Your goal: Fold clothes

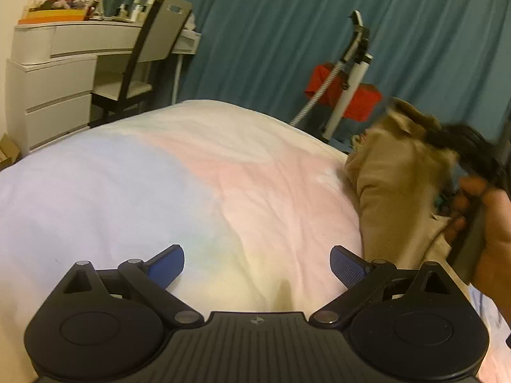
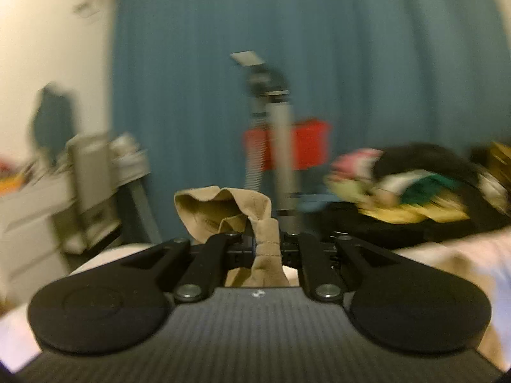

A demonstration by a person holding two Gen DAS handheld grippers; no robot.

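Observation:
A tan garment hangs at the right of the bed in the left wrist view, lifted by my right gripper, which shows blurred with the hand behind it. In the right wrist view my right gripper is shut on a bunched fold of the tan garment, which sticks up between the jaws. My left gripper is open and empty, low over the pastel bedspread, left of the garment.
A pile of mixed clothes lies at the back right. A red vacuum cleaner stands beyond the bed before the teal curtain. A white dresser and a chair stand at the left.

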